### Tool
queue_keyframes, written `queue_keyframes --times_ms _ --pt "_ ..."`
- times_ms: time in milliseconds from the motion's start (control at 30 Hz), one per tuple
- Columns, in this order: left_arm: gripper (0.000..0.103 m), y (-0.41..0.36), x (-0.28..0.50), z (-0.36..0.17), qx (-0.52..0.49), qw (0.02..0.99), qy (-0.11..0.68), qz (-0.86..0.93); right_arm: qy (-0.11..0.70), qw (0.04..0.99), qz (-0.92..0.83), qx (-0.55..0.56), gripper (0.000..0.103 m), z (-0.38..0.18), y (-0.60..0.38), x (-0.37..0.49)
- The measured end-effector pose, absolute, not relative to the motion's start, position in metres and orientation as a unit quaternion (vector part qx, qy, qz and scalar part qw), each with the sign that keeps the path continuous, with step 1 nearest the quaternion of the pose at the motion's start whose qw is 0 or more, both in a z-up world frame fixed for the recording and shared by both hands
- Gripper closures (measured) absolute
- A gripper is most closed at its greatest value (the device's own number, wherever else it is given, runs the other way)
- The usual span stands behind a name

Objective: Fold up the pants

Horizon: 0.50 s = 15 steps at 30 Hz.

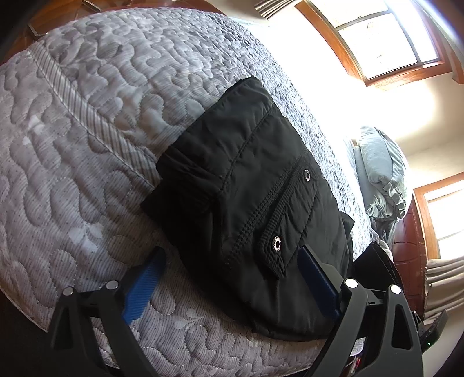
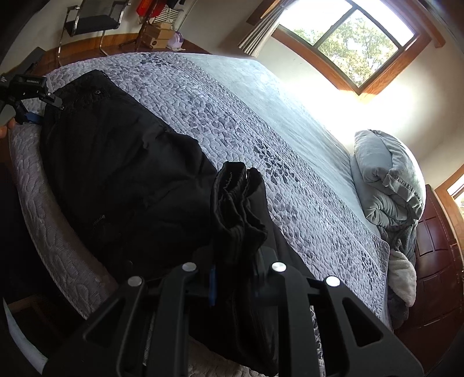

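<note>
Black pants (image 1: 249,185) lie folded along the near edge of a bed, waistband and snap pocket flap toward my left gripper. My left gripper (image 1: 229,281) is open, its blue-padded fingers (image 1: 142,284) straddling the waist end, the right finger resting over the fabric. In the right wrist view the pants (image 2: 121,174) stretch away toward the left gripper (image 2: 34,101) at the far left. My right gripper (image 2: 232,278) is shut on the bunched leg ends (image 2: 237,203), which stand up between its fingers.
The bed has a grey quilted cover (image 2: 232,121). A grey pillow and crumpled duvet (image 2: 388,179) lie at its head by a dark wooden headboard (image 2: 435,261). A chair (image 2: 90,20) and boxes stand on the wooden floor beyond. Windows (image 2: 348,34) are in the wall.
</note>
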<state>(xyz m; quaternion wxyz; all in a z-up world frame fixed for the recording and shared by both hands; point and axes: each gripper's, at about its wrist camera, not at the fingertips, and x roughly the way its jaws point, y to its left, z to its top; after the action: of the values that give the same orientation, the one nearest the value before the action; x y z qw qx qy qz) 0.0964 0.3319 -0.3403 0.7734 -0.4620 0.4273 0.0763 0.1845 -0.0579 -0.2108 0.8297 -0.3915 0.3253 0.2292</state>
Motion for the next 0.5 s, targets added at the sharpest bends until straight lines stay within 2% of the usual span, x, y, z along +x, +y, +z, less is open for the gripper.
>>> queue_keyframes --times_ms 500 --pt "0.010 0.333 0.088 -0.343 -0.468 0.774 0.420 0.072 0.304 0.807 0.231 -0.451 0.087 -0.240 -0.034 0.170"
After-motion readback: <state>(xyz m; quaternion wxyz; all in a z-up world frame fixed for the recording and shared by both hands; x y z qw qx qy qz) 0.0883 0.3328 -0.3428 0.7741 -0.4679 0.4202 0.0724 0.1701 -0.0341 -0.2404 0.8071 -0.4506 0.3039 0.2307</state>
